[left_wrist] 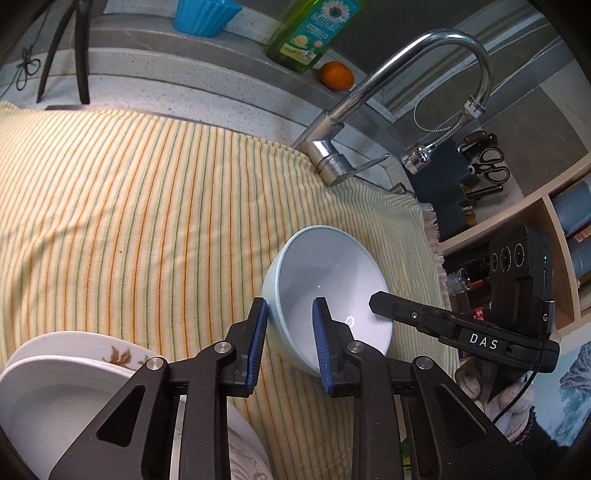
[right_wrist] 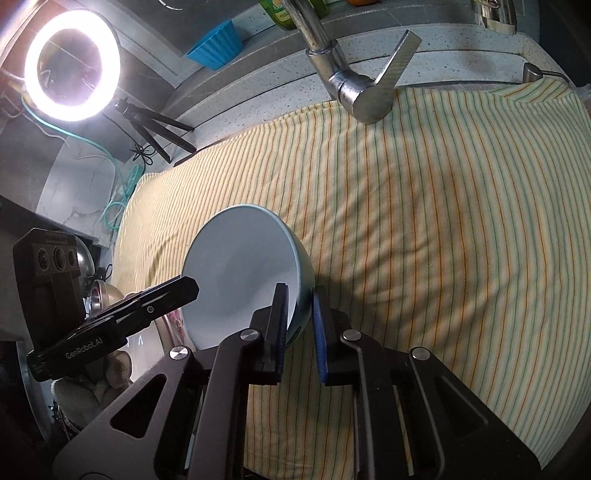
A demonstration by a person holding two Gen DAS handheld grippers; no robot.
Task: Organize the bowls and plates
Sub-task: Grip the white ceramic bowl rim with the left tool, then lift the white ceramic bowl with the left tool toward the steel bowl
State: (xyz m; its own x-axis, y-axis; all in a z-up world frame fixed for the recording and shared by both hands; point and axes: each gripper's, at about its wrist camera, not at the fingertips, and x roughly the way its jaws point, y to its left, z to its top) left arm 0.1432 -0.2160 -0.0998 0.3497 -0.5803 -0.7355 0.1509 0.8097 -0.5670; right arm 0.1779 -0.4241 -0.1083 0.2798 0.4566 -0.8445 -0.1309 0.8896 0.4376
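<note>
Now, bowl: the pale blue bowl [left_wrist: 328,295] sat tilted on the striped cloth [left_wrist: 129,206], its mouth turned toward my left tongs, near the cloth's fringed edge and below the tap [left_wrist: 388,92].
Left tongs: my left gripper [left_wrist: 290,345] straddled the near rim, one blue pad outside the wall and one inside; the pads looked clenched on that rim, grasping the bowl.
Right tongs: my right gripper [right_wrist: 301,332] held the opposite rim the same way, dark finger inside, blue pad outside, closed tight on the wall.
Both together: each view showed the other tong's black finger reaching onto the bowl, so I had it by two sides at once.
Stack: a white plate [left_wrist: 40,402] lay on a leaf-patterned plate [left_wrist: 122,356] just beside my left gripper, low at the left of that view.
Step in hand: as I judged it, securing the bowl for a lift, with nothing yet sorted.
Next move: it called for raising both hands evenly so the bowl did not twist out of the thin rim grips, then carrying it toward the plates or wherever bowls belonged.
Risk: I reckoned glazed ware could slip between the pads if one hand led.
Surroundings: a blue cup [left_wrist: 203,16], a green soap bottle [left_wrist: 314,33] and an orange [left_wrist: 336,75] stood on the ledge behind.
</note>
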